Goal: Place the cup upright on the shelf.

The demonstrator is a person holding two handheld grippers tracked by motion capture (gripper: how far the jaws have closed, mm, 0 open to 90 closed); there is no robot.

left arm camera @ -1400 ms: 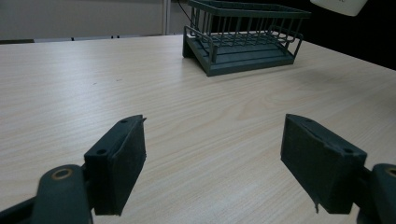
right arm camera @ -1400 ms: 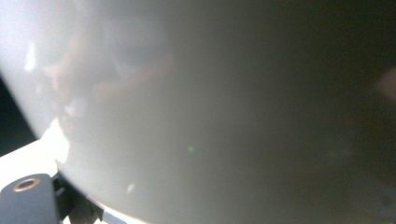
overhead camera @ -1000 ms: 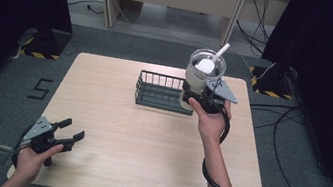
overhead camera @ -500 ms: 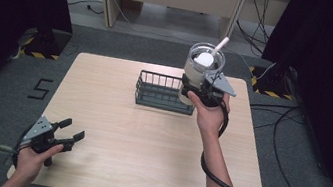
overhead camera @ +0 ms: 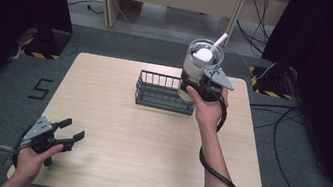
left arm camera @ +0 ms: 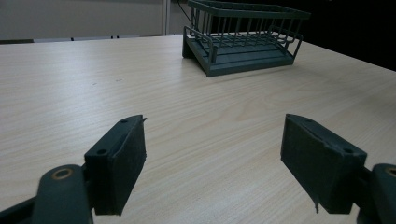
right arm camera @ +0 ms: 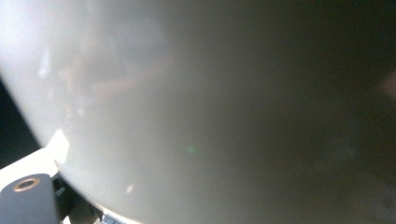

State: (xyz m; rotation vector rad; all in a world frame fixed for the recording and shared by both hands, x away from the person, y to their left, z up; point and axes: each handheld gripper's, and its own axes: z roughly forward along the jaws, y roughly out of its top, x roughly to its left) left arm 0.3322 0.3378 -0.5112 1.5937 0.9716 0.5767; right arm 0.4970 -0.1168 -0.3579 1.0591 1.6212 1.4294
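Clear glass jar (overhead camera: 201,67) with a white scoop (overhead camera: 207,52) inside sits clamped in the right gripper (overhead camera: 196,85), lifted at two o'clock over the table (overhead camera: 147,141), just right of the dark wire rack (overhead camera: 162,92). At seven o'clock, the left gripper (overhead camera: 71,130) rests with jaws spread wide, holding nothing.

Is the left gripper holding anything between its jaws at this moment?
No, the left gripper has its jaws spread wide over the bare table, with nothing between them.
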